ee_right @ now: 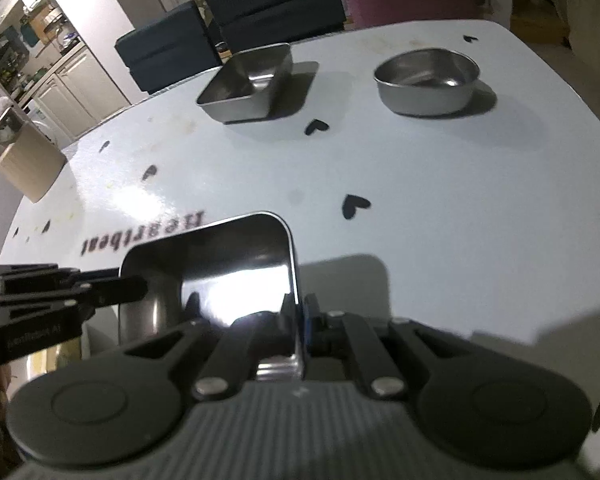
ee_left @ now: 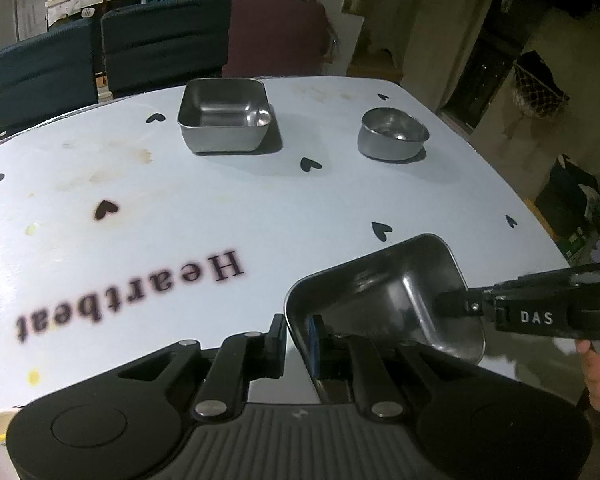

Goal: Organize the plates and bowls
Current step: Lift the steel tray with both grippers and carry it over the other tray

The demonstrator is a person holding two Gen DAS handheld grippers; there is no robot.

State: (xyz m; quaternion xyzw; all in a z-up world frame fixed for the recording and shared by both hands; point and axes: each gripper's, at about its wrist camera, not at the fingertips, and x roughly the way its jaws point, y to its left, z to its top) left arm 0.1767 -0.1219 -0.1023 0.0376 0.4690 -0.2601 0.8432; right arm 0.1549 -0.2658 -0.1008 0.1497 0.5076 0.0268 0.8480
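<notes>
A square steel dish (ee_left: pixel 384 296) hung tilted above the near part of the table (ee_left: pixel 220 208), held between the two grippers. Its near-left rim sat between the fingers of the left gripper (ee_left: pixel 298 336), and its opposite wall was pinched by the right gripper (ee_left: pixel 452 306), which bore the white letters "DAS". In the right wrist view the same dish (ee_right: pixel 220 264) had its right wall clamped in the right gripper (ee_right: pixel 298 320), with the left gripper (ee_right: pixel 136 286) closed on its left rim. Both pairs of jaws stood nearly together, each nipping only thin metal. The table carried the upside-down word "Heartbeat" (ee_left: pixel 132 292) and small black hearts (ee_left: pixel 310 164). Farther off stood a second square dish (ee_left: pixel 224 116) and a heart-shaped bowl (ee_left: pixel 392 134), well apart.
</notes>
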